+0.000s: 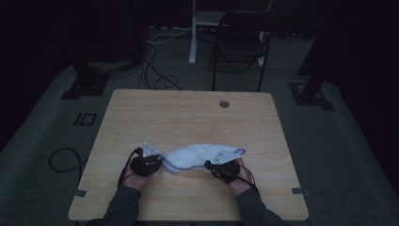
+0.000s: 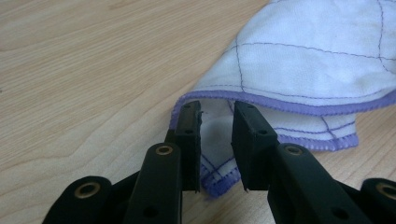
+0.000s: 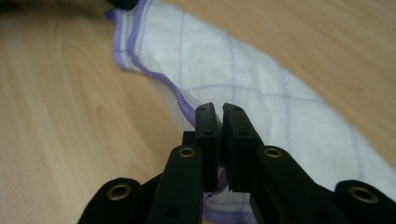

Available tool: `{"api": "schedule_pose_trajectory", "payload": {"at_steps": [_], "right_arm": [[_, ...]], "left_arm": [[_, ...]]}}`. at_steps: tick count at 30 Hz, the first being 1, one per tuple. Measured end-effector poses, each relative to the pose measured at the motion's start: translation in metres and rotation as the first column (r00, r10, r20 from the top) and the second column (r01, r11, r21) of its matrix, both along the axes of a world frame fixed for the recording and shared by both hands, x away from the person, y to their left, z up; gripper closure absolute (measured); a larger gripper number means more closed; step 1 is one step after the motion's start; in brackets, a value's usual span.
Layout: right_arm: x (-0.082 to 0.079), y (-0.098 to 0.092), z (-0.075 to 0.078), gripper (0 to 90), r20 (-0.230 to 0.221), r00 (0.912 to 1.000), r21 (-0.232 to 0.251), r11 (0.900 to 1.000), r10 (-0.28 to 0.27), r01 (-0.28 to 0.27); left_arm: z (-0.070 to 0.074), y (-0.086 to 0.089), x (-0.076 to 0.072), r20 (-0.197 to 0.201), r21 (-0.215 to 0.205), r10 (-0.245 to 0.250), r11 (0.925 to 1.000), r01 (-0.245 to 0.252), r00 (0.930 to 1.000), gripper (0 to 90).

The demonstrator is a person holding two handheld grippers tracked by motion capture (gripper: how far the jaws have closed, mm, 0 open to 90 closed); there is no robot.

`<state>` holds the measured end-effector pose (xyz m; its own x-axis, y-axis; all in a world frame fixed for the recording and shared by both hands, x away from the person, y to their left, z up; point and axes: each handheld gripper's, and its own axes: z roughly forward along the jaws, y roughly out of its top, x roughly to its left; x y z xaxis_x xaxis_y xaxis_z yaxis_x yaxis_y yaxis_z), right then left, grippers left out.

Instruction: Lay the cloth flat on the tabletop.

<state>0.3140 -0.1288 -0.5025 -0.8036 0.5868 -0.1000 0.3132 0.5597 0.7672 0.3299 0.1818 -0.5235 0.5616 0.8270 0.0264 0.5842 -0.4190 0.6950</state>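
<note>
Right tool (image 3: 219, 109) clamped on cloth (image 3: 243, 79) edge – left tool (image 2: 217, 107) apart, cloth corner between, pinch point hidden

Black tool (image 2: 217, 135) jaws carry brass rivets; grey sleeves (image 1: 123, 203), black cables.

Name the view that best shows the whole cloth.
The high view: the cloth lies folded on the table, its whole outline visible between both grippers. The left gripper view gives a purple-hemmed corner between its jaws; the right gripper view gives a checked stretch running away from its jaws.
</note>
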Motion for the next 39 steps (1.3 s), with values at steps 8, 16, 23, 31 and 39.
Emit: {"api": "schedule_pose_trajectory", "payload": {"at_steps": [8,16,23,31,39], "right_arm": [[0.024,-0.001,0.008,86.1,0.021,0.9988,0.014,0.999,-0.044,0.043],[0.044,-0.006,0.014,86.1,0.032,0.9949,0.033,0.995,-0.096,0.095],[0.057,-0.009,0.016,86.2,0.04,0.991,0.038,0.991,-0.128,0.126],[0.072,-0.01,0.021,86.2,0.051,0.9865,0.036,0.987,-0.156,0.154],[0.089,-0.007,0.02,86.2,0.048,0.9832,0.018,0.984,-0.176,0.175]], "left_arm": [[0.001,0.004,-0.001,0.006,-0.003,0.012,0.9999,-0.012,0.9999,73.0],[0.006,0.018,-0.005,0.032,-0.013,0.076,0.997,-0.076,0.9966,78.4],[0.004,0.014,-0.013,0.018,-0.022,0.051,0.9985,-0.051,0.9985,78.7],[0.004,-0.01,-0.017,0.027,-0.005,-0.031,0.9995,0.031,0.9991,78.8],[-0.004,-0.042,-0.021,0.027,0.012,-0.147,0.9891,0.146,0.9888,69.1]]}}
